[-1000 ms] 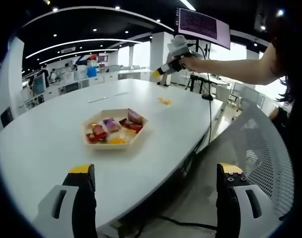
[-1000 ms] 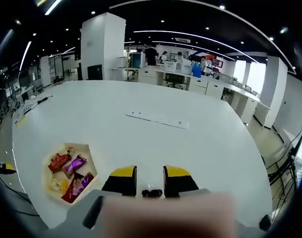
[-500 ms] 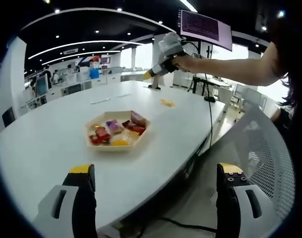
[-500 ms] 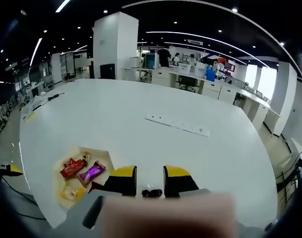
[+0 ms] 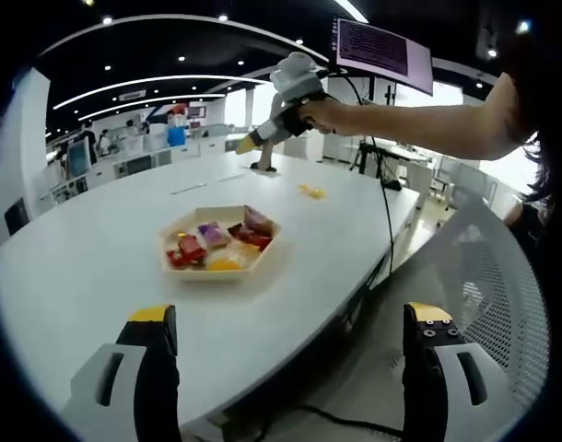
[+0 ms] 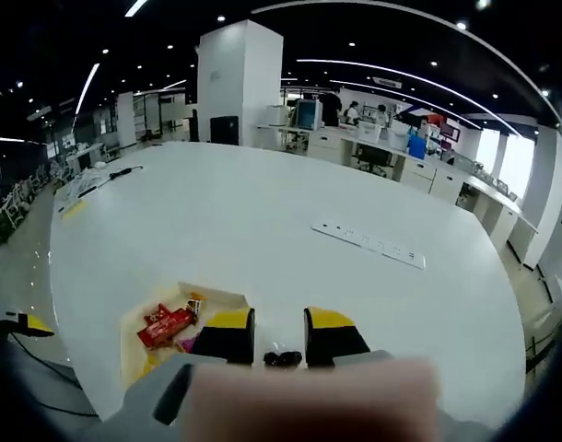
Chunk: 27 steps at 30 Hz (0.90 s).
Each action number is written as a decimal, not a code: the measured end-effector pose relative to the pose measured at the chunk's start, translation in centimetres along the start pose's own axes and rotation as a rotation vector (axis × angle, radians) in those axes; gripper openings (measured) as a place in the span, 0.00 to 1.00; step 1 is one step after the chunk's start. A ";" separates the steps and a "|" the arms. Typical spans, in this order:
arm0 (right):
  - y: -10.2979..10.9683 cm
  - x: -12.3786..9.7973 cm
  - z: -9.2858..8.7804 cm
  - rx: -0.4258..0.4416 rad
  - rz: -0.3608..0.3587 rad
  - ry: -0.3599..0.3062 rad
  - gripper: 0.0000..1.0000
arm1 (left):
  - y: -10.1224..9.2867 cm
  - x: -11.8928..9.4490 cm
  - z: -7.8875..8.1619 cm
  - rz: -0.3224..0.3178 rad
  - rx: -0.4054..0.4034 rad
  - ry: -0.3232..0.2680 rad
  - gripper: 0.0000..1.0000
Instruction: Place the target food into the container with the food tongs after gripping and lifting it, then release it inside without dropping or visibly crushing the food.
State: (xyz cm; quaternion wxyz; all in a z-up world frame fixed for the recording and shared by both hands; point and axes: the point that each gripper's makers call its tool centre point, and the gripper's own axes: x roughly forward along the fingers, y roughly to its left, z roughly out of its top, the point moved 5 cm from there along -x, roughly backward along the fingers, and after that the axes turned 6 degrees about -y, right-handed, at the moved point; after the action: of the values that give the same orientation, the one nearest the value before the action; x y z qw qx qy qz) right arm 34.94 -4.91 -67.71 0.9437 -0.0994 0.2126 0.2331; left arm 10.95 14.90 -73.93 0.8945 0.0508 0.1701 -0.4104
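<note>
A tan hexagonal tray (image 5: 255, 253) of wrapped snacks sits on the white table (image 5: 87, 249); red, purple and yellow packets lie in it. My left gripper (image 5: 290, 320) is open wide, low at the near table edge, well short of the tray. A hand holds my right gripper (image 5: 250, 144) in the air beyond the tray, its yellow tips together. In the right gripper view the right gripper (image 6: 278, 330) is shut with nothing in it. The tray (image 6: 138, 318) lies just left of its jaws, partly hidden by them, a red packet (image 6: 167, 323) on top.
A small yellow item (image 5: 308, 191) lies on the table past the tray. A white power strip (image 6: 368, 244) runs across the table's middle. A mesh chair back (image 5: 502, 276) stands to the right. Desks, pillars and people fill the background.
The right gripper has swung leftward above the table toward the tray. In its own view the tray has slid in close to the jaws. The left gripper has stayed put.
</note>
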 end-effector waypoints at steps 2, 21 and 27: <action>0.7 0.4 0.1 -0.002 0.014 0.001 0.19 | 0.0 0.0 0.0 0.001 -0.001 -0.003 0.99; 5.9 2.3 2.2 0.018 0.186 -0.045 0.30 | 0.3 -0.1 0.2 0.017 -0.013 -0.017 0.99; 4.9 1.9 2.0 0.027 0.171 -0.039 0.30 | 0.3 -0.1 0.2 0.019 -0.015 -0.014 0.98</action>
State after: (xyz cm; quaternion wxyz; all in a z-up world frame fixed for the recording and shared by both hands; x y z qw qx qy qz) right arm 34.85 0.67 -67.25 0.9256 -0.0634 0.2049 0.3119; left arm 11.18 15.12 -73.74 0.8998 0.0429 0.1662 -0.4011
